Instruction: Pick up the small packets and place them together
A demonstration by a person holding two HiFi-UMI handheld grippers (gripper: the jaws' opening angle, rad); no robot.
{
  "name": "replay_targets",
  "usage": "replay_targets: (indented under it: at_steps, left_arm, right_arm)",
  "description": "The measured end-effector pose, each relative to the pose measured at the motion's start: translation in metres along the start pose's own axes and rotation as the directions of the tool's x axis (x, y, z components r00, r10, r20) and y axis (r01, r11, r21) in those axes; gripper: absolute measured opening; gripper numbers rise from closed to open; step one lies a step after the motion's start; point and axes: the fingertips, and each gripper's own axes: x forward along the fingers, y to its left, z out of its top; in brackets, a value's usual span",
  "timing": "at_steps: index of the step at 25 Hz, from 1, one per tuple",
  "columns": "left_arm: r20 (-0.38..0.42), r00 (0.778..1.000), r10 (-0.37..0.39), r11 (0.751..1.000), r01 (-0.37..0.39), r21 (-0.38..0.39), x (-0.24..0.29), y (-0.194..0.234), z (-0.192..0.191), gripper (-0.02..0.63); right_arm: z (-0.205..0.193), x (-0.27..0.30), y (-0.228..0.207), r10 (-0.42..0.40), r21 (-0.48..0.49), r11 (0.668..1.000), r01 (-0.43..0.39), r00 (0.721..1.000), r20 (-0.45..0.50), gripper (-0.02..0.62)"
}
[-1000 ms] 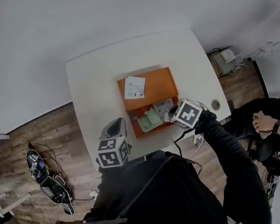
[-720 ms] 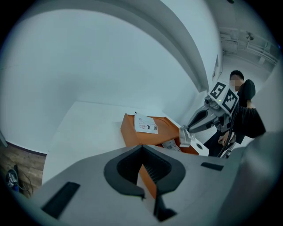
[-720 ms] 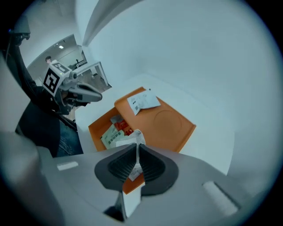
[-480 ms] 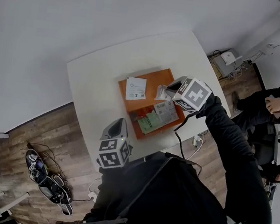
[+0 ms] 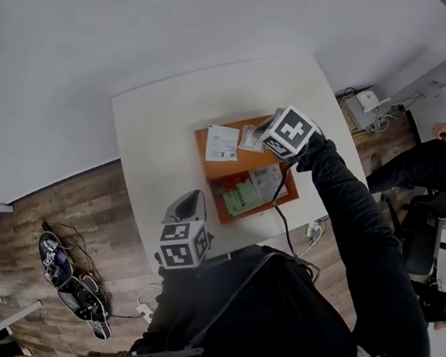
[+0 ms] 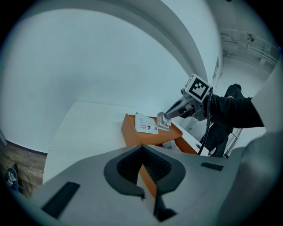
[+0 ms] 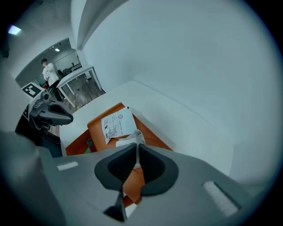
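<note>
An orange tray (image 5: 232, 167) sits on the white table (image 5: 166, 119). My right gripper (image 5: 257, 142) hangs over the tray's far side, shut on a small pale packet (image 5: 251, 140). The same packet (image 7: 138, 137) sticks out past the jaw tips in the right gripper view, and the left gripper view shows it (image 6: 163, 122) just above the tray. A white printed packet (image 5: 222, 143) lies next to it on the tray's far left corner. A green packet (image 5: 239, 200) and a grey-white packet (image 5: 267, 180) lie in the near part. My left gripper (image 5: 187, 198) stays at the table's near edge, shut and empty.
A seated person (image 5: 441, 159) is at the right, beyond the table. Shoes and cables (image 5: 76, 277) lie on the wooden floor at the left. A white box with cables (image 5: 368, 101) sits on the floor past the table's far right corner.
My right gripper has lifted the small packet from the tray's near right part and carried it to the far side, beside the white printed packet. The left gripper has not moved.
</note>
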Motion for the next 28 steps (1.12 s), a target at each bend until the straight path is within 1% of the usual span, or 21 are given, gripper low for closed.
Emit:
replay_targets:
  at_steps: [9,14,16,19,24,28]
  left_arm:
    - [-0.003,1.000,0.002,1.000,-0.002,0.006,0.001,0.001,0.002,-0.002]
    - [-0.004,1.000,0.006,1.000,-0.006,0.009,0.000,0.003,0.001,-0.002]
    - [-0.006,1.000,0.007,1.000,-0.007,0.011,0.000,0.003,0.001,-0.002]
    - [-0.006,1.000,0.006,1.000,-0.006,0.013,0.000,0.003,0.001,-0.002]
    - [-0.007,1.000,0.001,1.000,-0.001,0.015,0.003,0.005,0.005,-0.002]
    - [-0.011,1.000,-0.010,1.000,0.010,0.019,0.006,0.003,0.004,-0.002]
  right_arm:
    - [0.000,0.015,-0.013,0.006,0.025,1.000,-0.006,1.000,-0.005,0.025]
    - [0.001,0.018,-0.015,0.006,0.027,1.000,-0.007,1.000,0.014,0.029]
    - [0.002,0.017,-0.016,0.011,0.027,1.000,-0.011,1.000,0.026,0.051]
    - [0.003,0.014,-0.015,0.029,0.019,0.999,-0.029,0.999,0.030,0.112]
    - [0.008,-0.004,-0.022,0.008,0.004,1.000,-0.009,0.998,0.063,0.124]
    - [0.007,-0.029,-0.010,0.013,-0.039,0.999,-0.010,0.995,0.095,0.124]
